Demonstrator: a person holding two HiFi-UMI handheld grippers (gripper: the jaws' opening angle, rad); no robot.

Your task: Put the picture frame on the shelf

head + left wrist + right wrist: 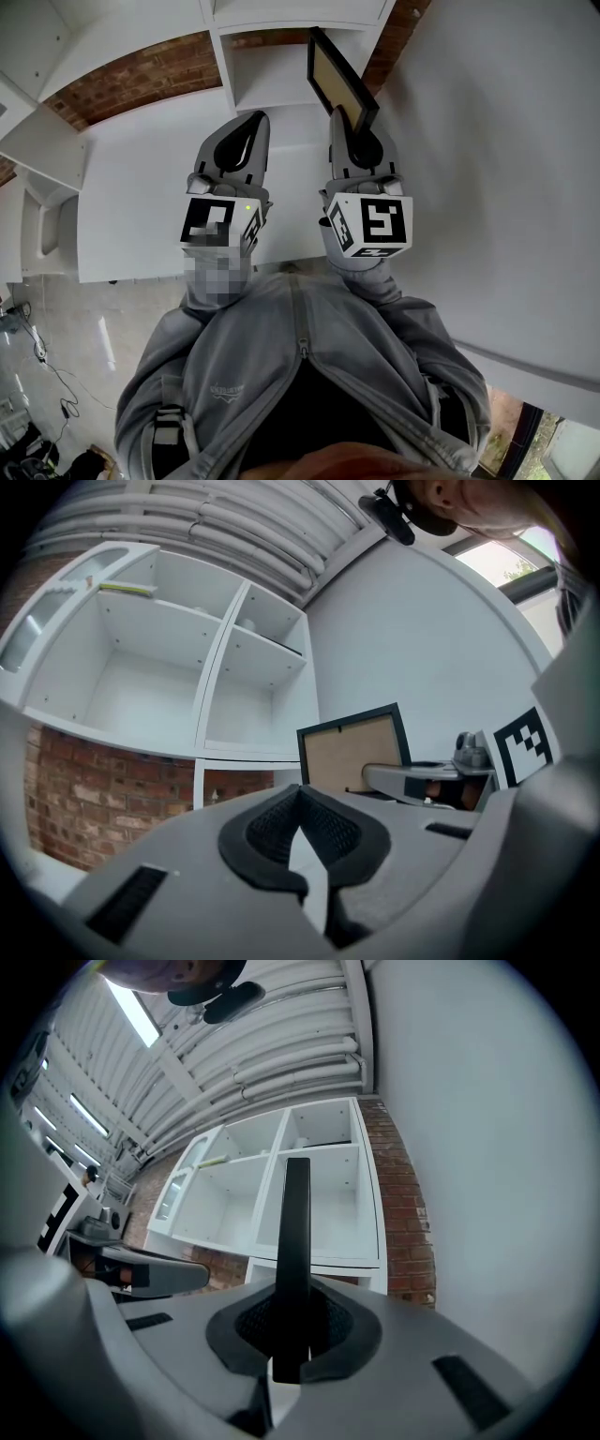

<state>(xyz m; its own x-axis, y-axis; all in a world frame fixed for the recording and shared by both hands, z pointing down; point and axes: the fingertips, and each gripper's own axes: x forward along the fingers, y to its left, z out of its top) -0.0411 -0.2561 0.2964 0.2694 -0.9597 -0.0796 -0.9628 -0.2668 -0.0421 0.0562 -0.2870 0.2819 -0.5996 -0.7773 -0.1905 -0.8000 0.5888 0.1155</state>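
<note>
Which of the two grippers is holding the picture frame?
The right gripper: its jaws clamp the black picture frame by its edge. The left gripper is shut on nothing.

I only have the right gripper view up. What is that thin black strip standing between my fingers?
Observer: It's a picture frame seen edge-on. The left gripper view shows its brown panel inside a black border.
Operator: Is the left gripper helping to hold it?
Observer: No. The left gripper is shut on nothing and sits beside the frame, apart from it.
Operator: What's underneath me?
Observer: In the head view a white table lies below both grippers. The frame sticks up clear of it from the right gripper.
</note>
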